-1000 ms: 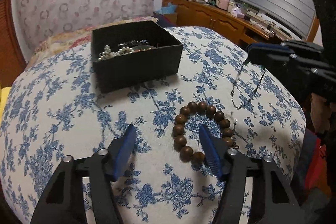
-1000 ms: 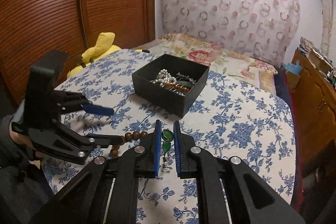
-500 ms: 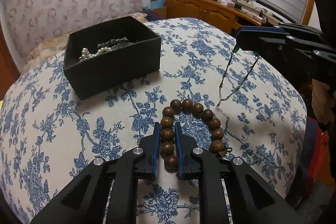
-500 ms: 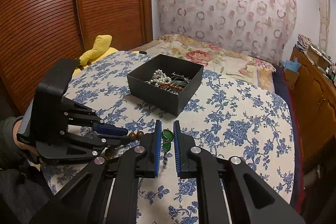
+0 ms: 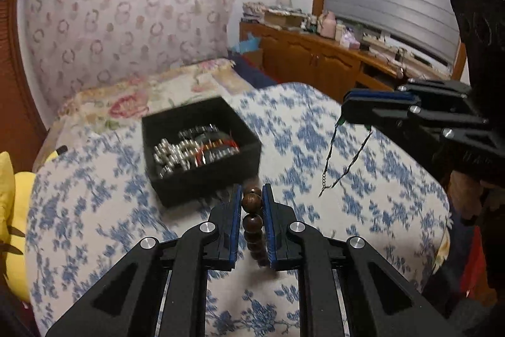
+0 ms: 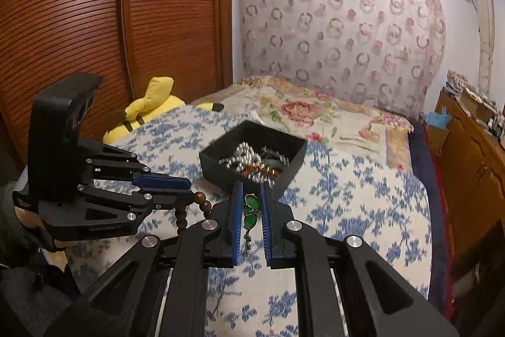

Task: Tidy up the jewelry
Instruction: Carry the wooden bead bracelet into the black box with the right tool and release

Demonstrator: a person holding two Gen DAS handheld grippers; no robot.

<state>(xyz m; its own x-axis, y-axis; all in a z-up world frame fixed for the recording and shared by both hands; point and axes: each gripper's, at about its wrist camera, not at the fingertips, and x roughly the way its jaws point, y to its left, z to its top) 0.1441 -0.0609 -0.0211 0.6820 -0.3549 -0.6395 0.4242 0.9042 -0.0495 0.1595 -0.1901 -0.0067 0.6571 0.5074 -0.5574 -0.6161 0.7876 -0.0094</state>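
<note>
My left gripper [image 5: 252, 195] is shut on a brown wooden bead bracelet [image 5: 252, 221], lifted off the blue floral cloth [image 5: 315, 147]; the beads hang below the fingers and show in the right wrist view [image 6: 202, 206]. My right gripper [image 6: 251, 193] is shut on a green-stone necklace [image 6: 251, 210]; its thin chain [image 5: 344, 166] dangles from it in the left wrist view. The black jewelry box [image 5: 202, 147] with pearls and other pieces stands just beyond both grippers, also in the right wrist view [image 6: 252, 158].
A yellow plush toy [image 6: 148, 109] lies at the left edge by the wooden wardrobe [image 6: 79, 21]. A floral bedspread [image 6: 315, 112] lies behind the box. A wooden sideboard [image 5: 331, 65] with clutter runs along the right wall.
My left gripper closed on the bead bracelet and lifted it off the cloth. Both grippers rose and moved toward the black box, the necklace still hanging from the right one.
</note>
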